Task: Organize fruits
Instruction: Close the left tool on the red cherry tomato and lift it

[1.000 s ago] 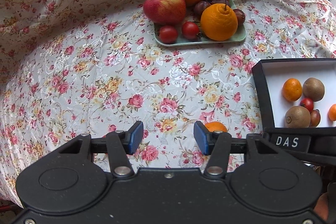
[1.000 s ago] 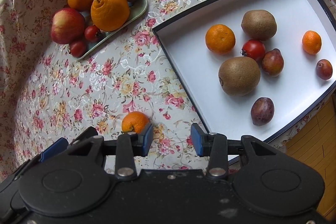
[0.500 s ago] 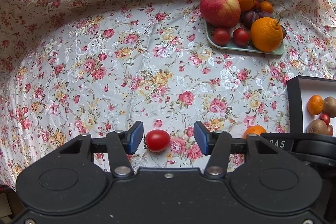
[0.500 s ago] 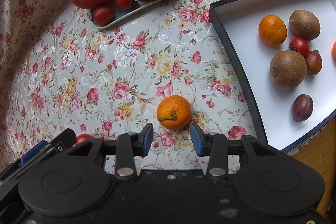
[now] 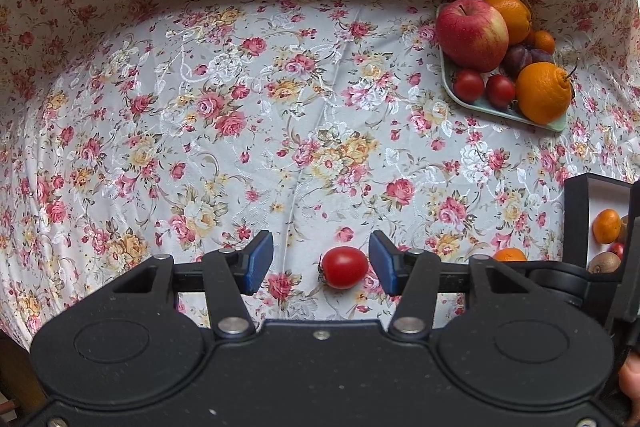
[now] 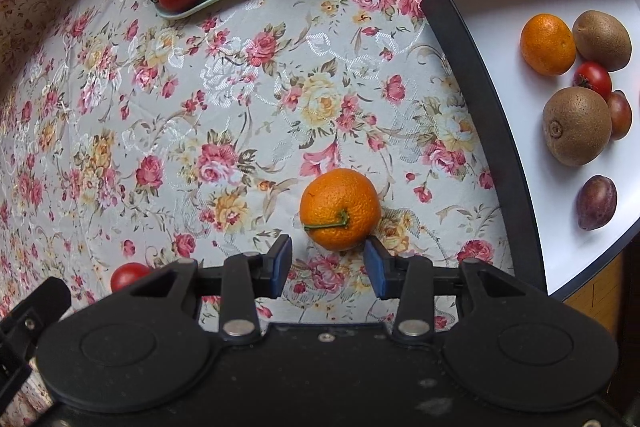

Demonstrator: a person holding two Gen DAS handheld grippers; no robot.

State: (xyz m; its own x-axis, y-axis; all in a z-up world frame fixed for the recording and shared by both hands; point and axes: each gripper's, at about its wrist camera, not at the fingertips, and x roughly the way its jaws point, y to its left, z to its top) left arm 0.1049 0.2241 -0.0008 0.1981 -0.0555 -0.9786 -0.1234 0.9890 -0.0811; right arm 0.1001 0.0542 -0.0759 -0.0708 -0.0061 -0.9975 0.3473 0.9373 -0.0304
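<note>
A red cherry tomato lies on the floral cloth between the open jaws of my left gripper, close to the right finger. It also shows in the right wrist view. A small orange with a green stem lies on the cloth just ahead of my open right gripper, off its fingertips. Its top shows in the left wrist view. A green plate holds an apple, oranges, tomatoes and plums. A black box with a white floor holds a mandarin, kiwis, a tomato and plums.
The floral cloth covers the table and rises behind it. The table's front edge and wooden floor show beside the box at lower right. The right gripper's body shows at the left wrist view's right edge.
Both grippers have moved left and lower. The tomato came between the left jaws and shifted toward the right finger. The small orange now sits centred just ahead of the right gripper.
</note>
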